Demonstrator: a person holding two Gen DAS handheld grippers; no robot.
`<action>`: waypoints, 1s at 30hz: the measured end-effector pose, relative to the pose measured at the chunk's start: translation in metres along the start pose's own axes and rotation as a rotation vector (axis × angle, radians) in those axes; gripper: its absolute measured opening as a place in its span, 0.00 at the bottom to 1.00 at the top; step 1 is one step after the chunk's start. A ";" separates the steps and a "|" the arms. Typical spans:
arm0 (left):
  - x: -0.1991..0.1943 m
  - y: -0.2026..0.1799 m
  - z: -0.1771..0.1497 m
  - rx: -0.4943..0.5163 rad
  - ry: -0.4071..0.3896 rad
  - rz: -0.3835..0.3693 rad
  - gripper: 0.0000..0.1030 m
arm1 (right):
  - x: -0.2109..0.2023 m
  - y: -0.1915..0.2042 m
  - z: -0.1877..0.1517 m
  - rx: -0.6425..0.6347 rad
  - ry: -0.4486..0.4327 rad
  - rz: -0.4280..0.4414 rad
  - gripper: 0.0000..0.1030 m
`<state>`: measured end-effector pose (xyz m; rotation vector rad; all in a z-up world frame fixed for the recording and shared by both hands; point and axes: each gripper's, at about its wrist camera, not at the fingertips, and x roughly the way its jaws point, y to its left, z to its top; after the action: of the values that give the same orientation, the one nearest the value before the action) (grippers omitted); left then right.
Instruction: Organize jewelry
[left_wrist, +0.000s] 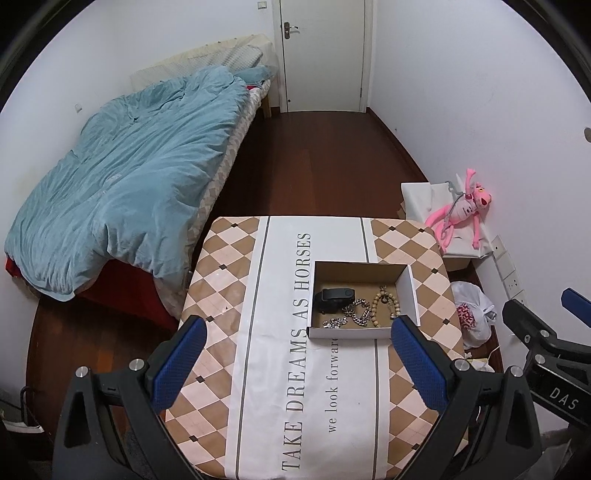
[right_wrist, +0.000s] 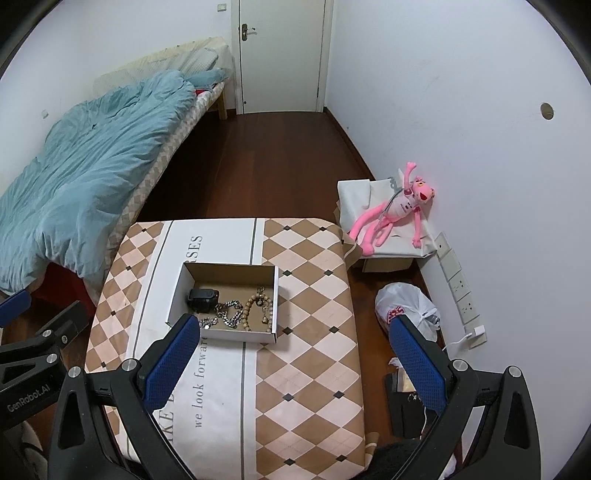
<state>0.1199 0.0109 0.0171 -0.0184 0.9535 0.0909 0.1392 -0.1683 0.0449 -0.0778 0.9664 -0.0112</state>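
Cardboard box (left_wrist: 364, 330) sits on the table (left_wrist: 236, 369) with the chain (left_wrist: 358, 312), beads (left_wrist: 386, 304) and black watch (left_wrist: 332, 297) piled inside. It's straight ahead of both wide-open, empty grippers; left gripper (left_wrist: 297, 369) looks nearer than right gripper (right_wrist: 297, 369).

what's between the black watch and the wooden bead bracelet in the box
A silver chain lies between the black watch and the wooden bead bracelet, on the floor of the cardboard box. Both wrist views show it.
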 end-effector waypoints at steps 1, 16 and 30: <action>0.000 0.000 0.000 0.001 0.003 -0.002 0.99 | 0.000 0.001 0.000 0.000 0.001 -0.001 1.00; 0.007 0.005 -0.003 -0.001 0.019 0.005 0.99 | 0.003 0.003 -0.001 -0.012 0.018 -0.002 1.00; 0.011 0.008 -0.007 -0.005 0.022 0.010 0.99 | 0.005 0.003 -0.005 -0.011 0.026 0.004 1.00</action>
<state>0.1199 0.0195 0.0041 -0.0195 0.9755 0.1022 0.1375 -0.1658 0.0376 -0.0858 0.9926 -0.0029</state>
